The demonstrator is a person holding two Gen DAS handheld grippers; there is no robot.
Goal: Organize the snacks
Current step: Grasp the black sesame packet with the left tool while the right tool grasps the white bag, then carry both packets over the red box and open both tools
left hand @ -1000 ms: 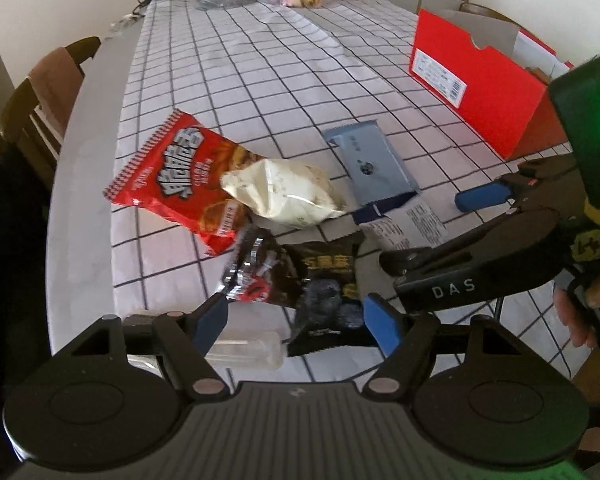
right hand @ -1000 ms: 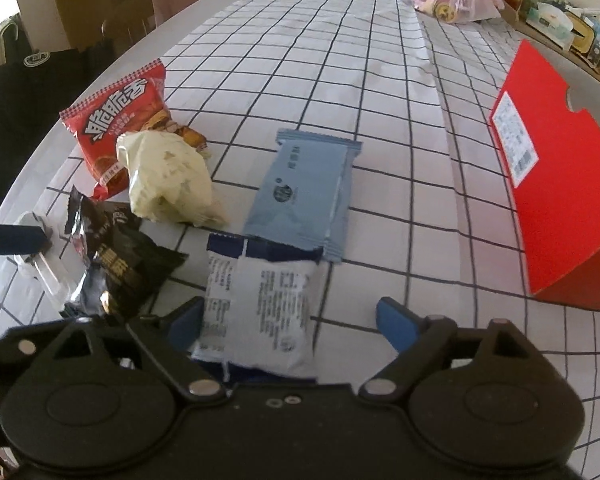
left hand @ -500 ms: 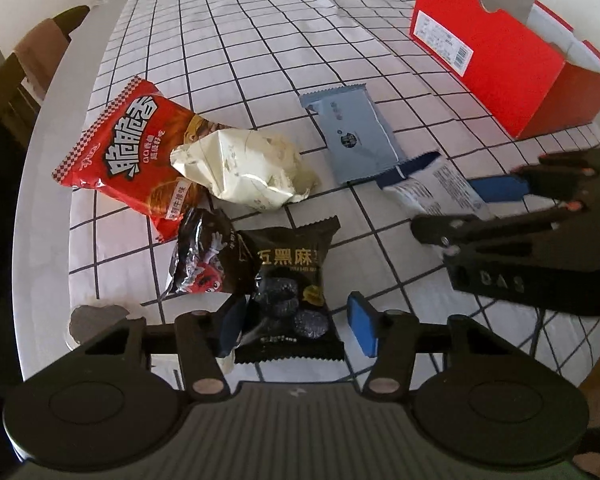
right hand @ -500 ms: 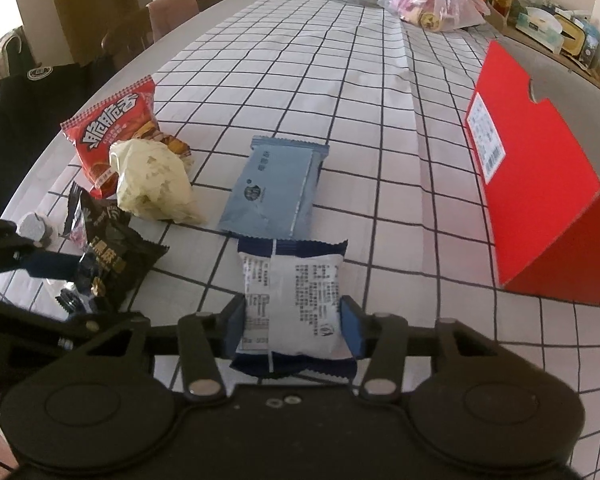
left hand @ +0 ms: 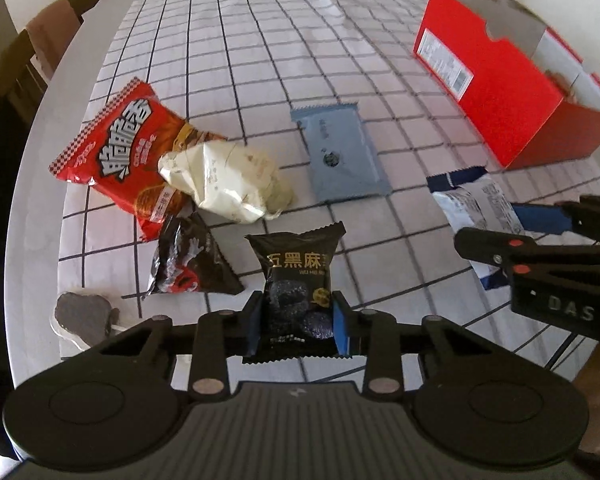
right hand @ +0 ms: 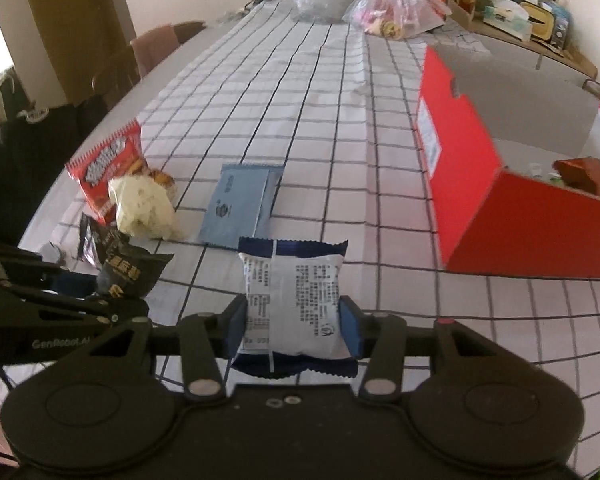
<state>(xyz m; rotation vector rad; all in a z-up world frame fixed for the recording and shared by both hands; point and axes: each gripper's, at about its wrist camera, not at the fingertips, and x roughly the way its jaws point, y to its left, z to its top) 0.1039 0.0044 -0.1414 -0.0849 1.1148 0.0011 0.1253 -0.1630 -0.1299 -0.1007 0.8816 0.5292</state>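
My left gripper (left hand: 297, 320) points steeply down at the checked tablecloth, and its jaws are closing, the blue pads pressing both sides of a black snack packet (left hand: 296, 264) with gold lettering. My right gripper (right hand: 294, 324) is shut on a white and navy packet (right hand: 292, 284), held a little above the cloth. On the cloth lie a red chip bag (left hand: 120, 156), a cream bag (left hand: 224, 180), a light blue packet (left hand: 340, 160) and a small black bag (left hand: 188, 264). An open red box (right hand: 480, 184) stands to the right with a snack inside.
The table's curved edge runs along the left, with chairs (left hand: 40, 52) beyond it. A grey flat object (left hand: 84, 316) lies near that edge. Plastic bags (right hand: 396, 16) sit at the table's far end. A cluttered shelf (right hand: 520, 20) lines the far right wall.
Both grippers went from wide open to shut on their packets. The left moved in over the black packet. The right rose with the white and navy packet.
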